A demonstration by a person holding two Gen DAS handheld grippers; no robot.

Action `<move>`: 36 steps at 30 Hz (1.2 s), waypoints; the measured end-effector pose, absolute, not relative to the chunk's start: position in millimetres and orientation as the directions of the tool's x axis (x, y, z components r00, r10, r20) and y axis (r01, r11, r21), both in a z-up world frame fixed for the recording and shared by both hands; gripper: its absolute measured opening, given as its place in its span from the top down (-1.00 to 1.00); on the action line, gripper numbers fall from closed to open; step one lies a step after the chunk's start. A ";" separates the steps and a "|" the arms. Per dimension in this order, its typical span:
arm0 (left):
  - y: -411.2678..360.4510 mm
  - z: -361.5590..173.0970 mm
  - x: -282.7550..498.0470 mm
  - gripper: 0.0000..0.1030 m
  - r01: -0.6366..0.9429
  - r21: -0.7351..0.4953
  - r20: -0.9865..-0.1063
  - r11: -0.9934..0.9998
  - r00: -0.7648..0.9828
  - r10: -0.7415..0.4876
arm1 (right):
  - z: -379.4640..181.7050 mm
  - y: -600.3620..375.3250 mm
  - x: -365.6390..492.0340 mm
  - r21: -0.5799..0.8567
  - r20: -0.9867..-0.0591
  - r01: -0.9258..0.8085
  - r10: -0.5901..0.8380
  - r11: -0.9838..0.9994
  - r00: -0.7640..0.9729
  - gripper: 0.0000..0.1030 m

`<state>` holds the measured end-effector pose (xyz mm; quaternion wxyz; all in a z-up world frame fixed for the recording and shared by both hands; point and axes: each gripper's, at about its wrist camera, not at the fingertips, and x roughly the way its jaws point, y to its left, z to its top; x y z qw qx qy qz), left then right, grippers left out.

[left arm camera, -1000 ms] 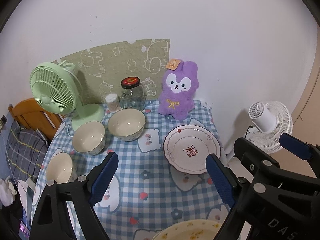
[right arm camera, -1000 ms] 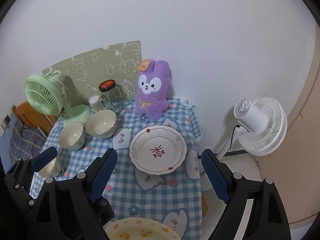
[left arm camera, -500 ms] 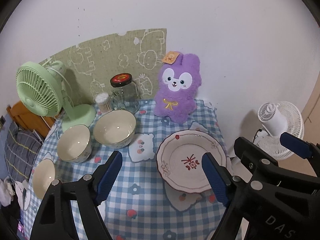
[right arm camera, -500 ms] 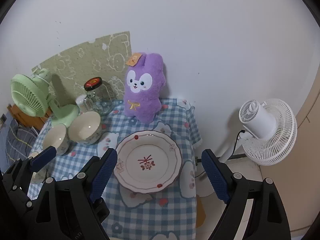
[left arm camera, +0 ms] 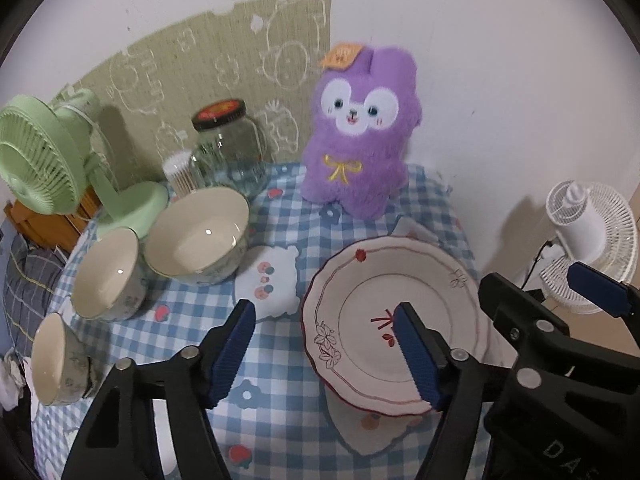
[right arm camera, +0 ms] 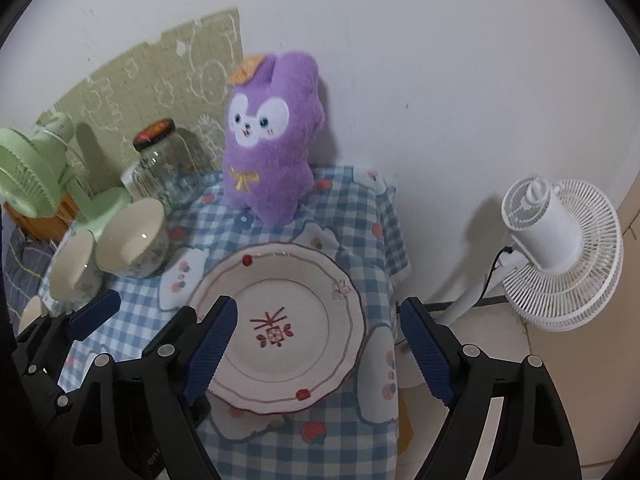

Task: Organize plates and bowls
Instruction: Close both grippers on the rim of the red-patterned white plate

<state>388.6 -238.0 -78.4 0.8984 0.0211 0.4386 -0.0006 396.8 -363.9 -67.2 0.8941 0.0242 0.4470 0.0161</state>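
One plate (right arm camera: 276, 328) | white, scalloped red rim | red floral centre

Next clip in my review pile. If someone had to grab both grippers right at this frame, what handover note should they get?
Left gripper: open, jaws have just been closing, nothing between them.
Right gripper: open, empty, over the plate.
Plate lies flat on the checked tablecloth, in front of the purple plush.
Three bowls stand upright in a row on the left, unstacked.
Done: no stacking visible.
Left: probably grip the plate, then gather the bowls.
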 end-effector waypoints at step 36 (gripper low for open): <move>-245.2 -161.2 451.1 -0.17 0.031 0.079 -0.863 0.996 0.503 0.053 | -165.3 -380.5 452.7 0.093 -0.871 0.079 0.043 0.992 0.489 -0.31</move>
